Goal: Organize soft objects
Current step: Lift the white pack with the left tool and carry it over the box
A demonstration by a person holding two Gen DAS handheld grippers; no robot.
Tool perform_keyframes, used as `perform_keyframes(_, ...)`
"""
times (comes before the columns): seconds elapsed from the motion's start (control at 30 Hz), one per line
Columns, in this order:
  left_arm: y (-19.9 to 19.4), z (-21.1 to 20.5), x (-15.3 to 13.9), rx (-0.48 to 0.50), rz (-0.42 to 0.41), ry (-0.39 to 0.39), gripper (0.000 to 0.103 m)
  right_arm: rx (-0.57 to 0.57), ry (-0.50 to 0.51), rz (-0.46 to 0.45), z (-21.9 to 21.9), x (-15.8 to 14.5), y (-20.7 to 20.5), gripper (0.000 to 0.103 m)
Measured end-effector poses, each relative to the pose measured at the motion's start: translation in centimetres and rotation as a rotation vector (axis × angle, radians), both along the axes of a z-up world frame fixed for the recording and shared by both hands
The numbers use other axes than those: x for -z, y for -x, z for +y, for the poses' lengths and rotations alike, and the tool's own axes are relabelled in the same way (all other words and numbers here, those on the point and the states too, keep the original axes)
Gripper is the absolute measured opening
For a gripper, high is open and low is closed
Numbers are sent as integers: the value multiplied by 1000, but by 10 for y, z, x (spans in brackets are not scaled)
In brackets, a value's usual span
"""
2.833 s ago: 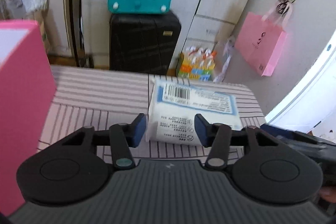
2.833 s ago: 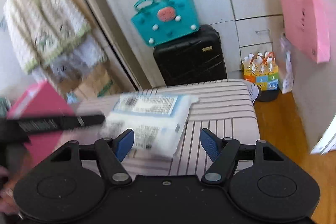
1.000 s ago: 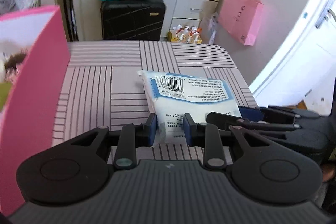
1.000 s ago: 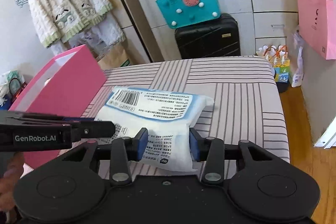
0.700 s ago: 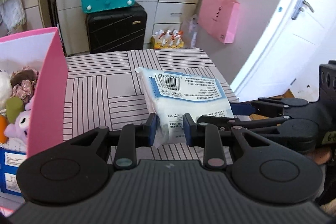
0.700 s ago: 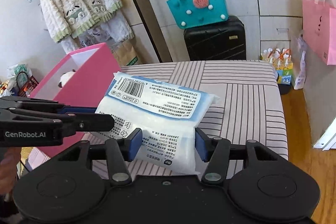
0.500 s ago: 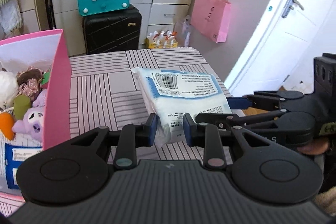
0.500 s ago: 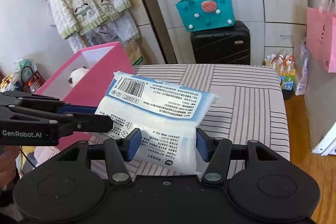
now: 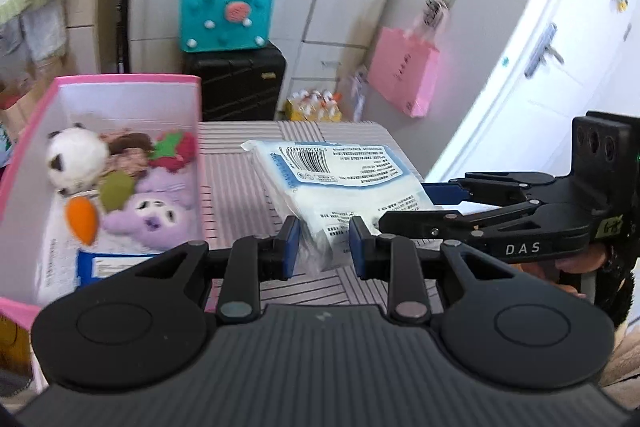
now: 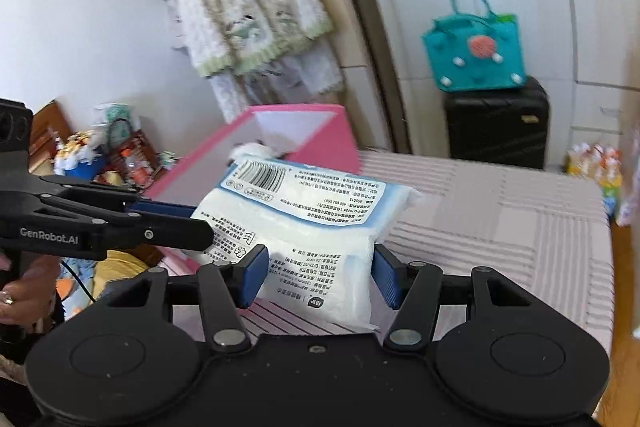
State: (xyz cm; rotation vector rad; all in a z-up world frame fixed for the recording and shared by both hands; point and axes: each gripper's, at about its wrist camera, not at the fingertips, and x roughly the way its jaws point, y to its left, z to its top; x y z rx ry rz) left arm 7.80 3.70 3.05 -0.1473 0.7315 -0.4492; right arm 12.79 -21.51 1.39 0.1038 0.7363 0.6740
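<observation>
Tissue pack hangs above the counter, beside the pink box, pinched by both the left hand-held gripper and the right hand-held gripper. Carrying step, likely; next, swing it over the box among the plush toys and release.

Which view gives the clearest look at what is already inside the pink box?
The left wrist view. It looks down into the pink box, showing plush toys lying on a packet. The right wrist view shows mainly the box's outer wall and only a white scrap inside, behind the tissue pack.
</observation>
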Motion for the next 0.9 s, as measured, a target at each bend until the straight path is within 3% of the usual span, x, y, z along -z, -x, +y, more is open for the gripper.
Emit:
perform_keyframes(0.17,16,27,-13,-86,-76,-13,26,-81,8,-57,32,-17,1,63)
perform_keyframes(0.37,20,63,-24,-165,-109,-2,26,-164,1,-106,72,-33,-8,63)
perform_keyframes(0.43,20,76,-27,-191,-115,-3,27,-188,-9,-106,82,-35,-12,58)
perform_keyframes(0.5,21,90,-27,-222,-130,-2,27,-213,-26,-109,93,-37,-18,43)
perform_keyframes(0.6,16,110,-25,-272,-117,12,27,-234,-88,-74,104,-37,-32,33)
perform_keyframes(0.7,3,120,-17,-301,-87,-15,27,-274,-122,-22,117,-31,-48,31)
perform_keyframes(0.9,-30,131,10,-341,24,-138,27,-306,-27,21,161,-13,-68,31)
